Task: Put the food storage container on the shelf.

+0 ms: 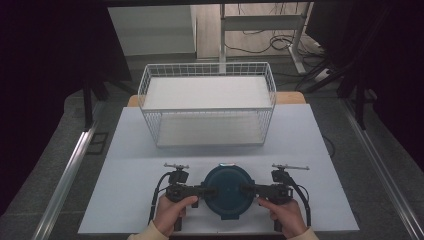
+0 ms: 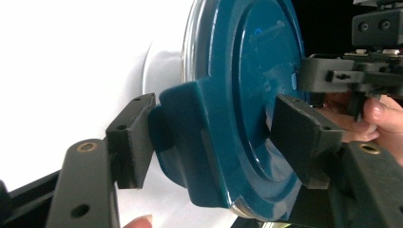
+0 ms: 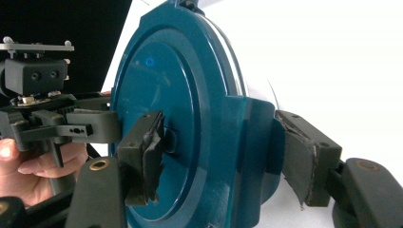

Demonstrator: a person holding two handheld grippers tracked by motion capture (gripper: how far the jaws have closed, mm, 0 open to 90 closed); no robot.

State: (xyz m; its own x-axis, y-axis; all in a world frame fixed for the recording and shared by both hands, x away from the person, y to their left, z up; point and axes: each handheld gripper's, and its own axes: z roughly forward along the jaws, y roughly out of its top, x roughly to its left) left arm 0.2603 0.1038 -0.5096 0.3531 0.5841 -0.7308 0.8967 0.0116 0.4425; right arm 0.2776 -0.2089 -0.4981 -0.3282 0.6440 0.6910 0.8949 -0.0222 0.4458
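A round container with a dark teal lid lies on the white table near the front edge, between both hands. My left gripper comes in from the left. In the left gripper view its jaws straddle the lid's side clasp, one pad on the clasp's outer face and the other on the lid top. My right gripper grips the opposite side the same way. In the right gripper view one worn pad rests on the lid top and one on the clasp. A clear rim shows under the lid.
A white wire basket stands empty at the middle back of the white table top. Metal rails run along both sides of the table, with dark floor, cables and a desk frame beyond.
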